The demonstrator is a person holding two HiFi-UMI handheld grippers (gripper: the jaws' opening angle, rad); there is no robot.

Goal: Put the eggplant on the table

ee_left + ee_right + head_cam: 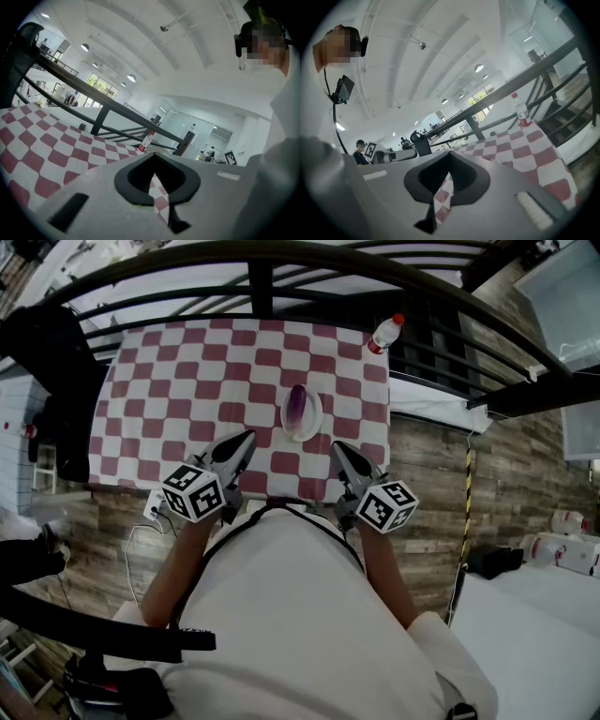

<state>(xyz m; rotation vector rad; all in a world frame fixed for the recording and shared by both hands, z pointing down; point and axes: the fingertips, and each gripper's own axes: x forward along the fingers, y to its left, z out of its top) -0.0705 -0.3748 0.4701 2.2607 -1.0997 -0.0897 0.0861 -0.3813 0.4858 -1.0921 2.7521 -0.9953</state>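
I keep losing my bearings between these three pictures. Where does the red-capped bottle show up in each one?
Head view: the bottle stands at the table's far right corner, upper right of the middle.
Left gripper view: the bottle is near the middle, at the cloth's far edge.
Right gripper view: the bottle is to the right, above the middle.
Shared landmark: the red-and-white checked tablecloth.

The eggplant (297, 404) lies on a plate (305, 433) in the middle of the table (187, 381), a bottle (385, 333) at the far right corner.
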